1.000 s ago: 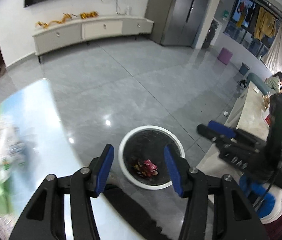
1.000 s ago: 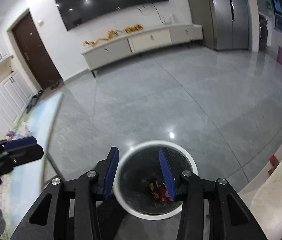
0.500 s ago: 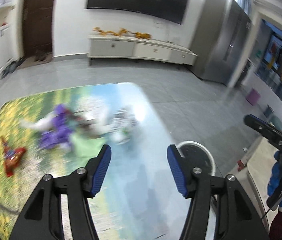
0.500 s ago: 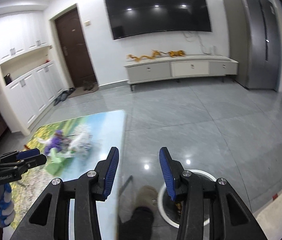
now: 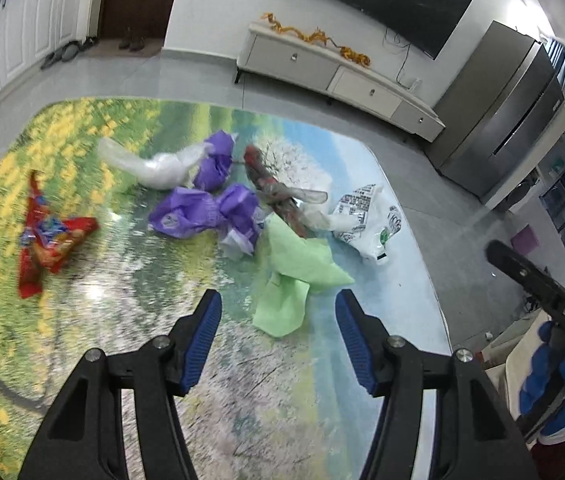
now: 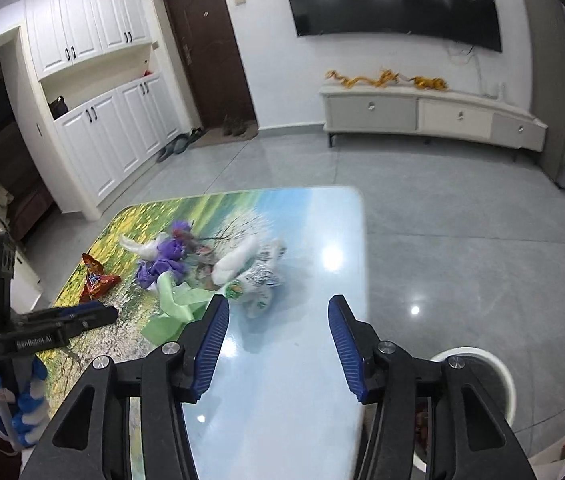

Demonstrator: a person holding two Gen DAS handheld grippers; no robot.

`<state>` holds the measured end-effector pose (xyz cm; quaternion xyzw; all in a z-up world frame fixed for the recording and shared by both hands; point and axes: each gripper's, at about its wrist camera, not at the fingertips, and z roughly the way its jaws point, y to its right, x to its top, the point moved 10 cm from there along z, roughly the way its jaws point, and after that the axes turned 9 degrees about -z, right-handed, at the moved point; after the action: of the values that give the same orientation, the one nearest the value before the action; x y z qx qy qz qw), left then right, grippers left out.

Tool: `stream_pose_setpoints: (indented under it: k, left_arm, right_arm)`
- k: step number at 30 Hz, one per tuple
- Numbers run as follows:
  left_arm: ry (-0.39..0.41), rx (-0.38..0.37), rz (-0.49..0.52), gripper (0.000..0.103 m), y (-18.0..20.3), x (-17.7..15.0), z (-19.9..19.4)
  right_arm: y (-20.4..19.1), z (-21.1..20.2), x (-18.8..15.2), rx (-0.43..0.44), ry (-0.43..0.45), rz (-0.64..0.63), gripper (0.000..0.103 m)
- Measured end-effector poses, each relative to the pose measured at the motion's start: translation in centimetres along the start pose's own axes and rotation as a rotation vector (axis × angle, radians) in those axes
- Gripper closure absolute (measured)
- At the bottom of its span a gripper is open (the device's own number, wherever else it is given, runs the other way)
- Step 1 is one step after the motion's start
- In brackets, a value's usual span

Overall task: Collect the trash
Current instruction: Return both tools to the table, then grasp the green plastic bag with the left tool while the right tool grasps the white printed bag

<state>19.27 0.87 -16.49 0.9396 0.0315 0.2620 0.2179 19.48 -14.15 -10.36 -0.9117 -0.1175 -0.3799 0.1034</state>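
Observation:
A heap of trash lies on the landscape-print table: a green bag, purple bags, a white printed bag, a clear bag and a red snack wrapper off to the left. My left gripper hangs open just short of the green bag, with nothing between its fingers. In the right wrist view, my right gripper is over the table's pale end, its jaws opening and empty. The white printed bag lies a little ahead of it.
A white-rimmed bin stands on the grey floor at the table's right, partly behind my right gripper's fingers. A low TV cabinet lines the far wall. White cupboards and a dark door are at the left.
Both grippers have swung away from the bin to the table, and the trash heap has come into view. The right gripper's jaws stand wider than before.

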Motion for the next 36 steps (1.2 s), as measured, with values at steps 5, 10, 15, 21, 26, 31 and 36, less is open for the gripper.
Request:
stream_pose_setpoints:
  k: [5, 10, 15, 21, 26, 31, 36]
  left_arm:
    - [-0.032, -0.027, -0.034, 0.046, 1.2, 0.9, 2.7]
    - [-0.044, -0.024, -0.047, 0.046, 1.6, 1.7, 4.7]
    - [-0.066, -0.021, -0.045, 0.046, 2.0, 1.5, 6.0]
    - [-0.072, -0.006, -0.027, 0.046, 2.3, 0.8, 6.9]
    - [-0.056, -0.008, -0.008, 0.052, 2.9, 0.3, 6.9]
    - [-0.060, -0.049, -0.031, 0.071, 3.3, -0.3, 6.4]
    - [-0.057, -0.071, -0.044, 0.075, 3.5, -1.1, 5.3]
  right_arm:
    - [0.2, 3.8, 0.5, 0.048, -0.034, 0.036, 0.052]
    - [0.6, 6.8, 1.1, 0.087, -0.056, 0.061, 0.052]
    - [0.5, 9.2, 0.6, 0.126, -0.090, 0.082, 0.052]
    - [0.3, 11.0, -0.5, 0.165, -0.124, 0.099, 0.052]
    - [0.3, 10.6, -0.9, 0.203, -0.119, 0.116, 0.060]
    - [0.1, 9.7, -1.8, 0.249, -0.111, 0.148, 0.075]
    - [-0.5, 8.2, -2.8, 0.274, -0.104, 0.161, 0.078]
